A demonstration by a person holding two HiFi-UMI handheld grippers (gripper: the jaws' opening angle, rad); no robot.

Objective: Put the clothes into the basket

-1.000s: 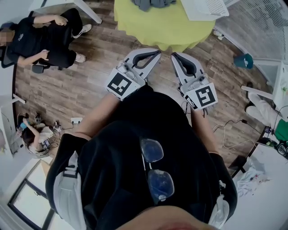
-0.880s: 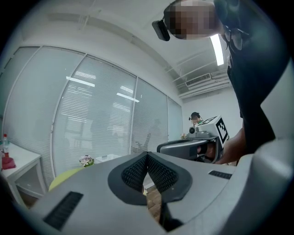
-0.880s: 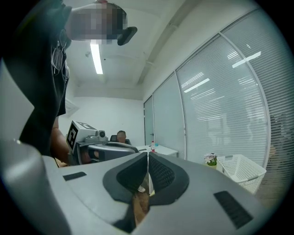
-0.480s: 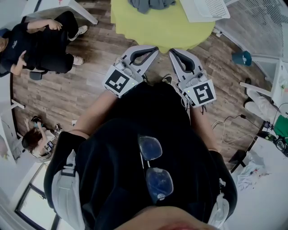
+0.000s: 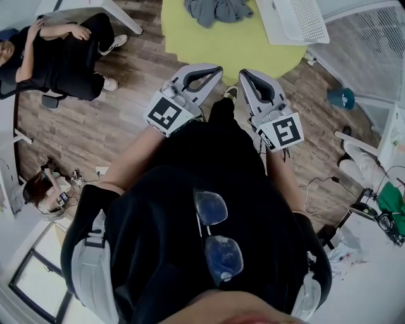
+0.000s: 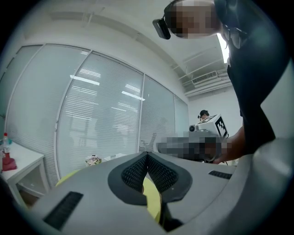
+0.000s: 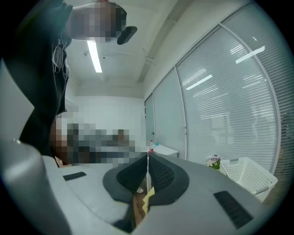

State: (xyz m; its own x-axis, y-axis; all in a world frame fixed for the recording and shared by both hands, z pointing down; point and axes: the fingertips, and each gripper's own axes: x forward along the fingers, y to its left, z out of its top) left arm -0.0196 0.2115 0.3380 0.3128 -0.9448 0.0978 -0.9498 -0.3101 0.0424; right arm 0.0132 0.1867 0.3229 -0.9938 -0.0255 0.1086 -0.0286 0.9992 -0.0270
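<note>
A heap of grey clothes point(image 5: 215, 9) lies on the round yellow-green table point(image 5: 234, 44) at the top of the head view. A white slatted basket point(image 5: 294, 18) stands on the table to their right, and it also shows in the right gripper view as the basket point(image 7: 248, 175) at the right. My left gripper point(image 5: 217, 69) and right gripper point(image 5: 244, 74) are held side by side in front of my body, short of the table's near edge. Each is shut with nothing between the pads, as seen up close at the left gripper point(image 6: 147, 157) and right gripper point(image 7: 148, 157).
A person in black point(image 5: 63, 47) sits at the upper left, and another person point(image 5: 44, 190) crouches at the lower left beside cables. A teal object point(image 5: 342, 97) and loose cables point(image 5: 323, 190) lie on the wooden floor at the right. Window blinds point(image 5: 373, 38) line the far right.
The table, clothes and basket have come further into the head view as I move toward them. Both grippers stay shut and side by side.
</note>
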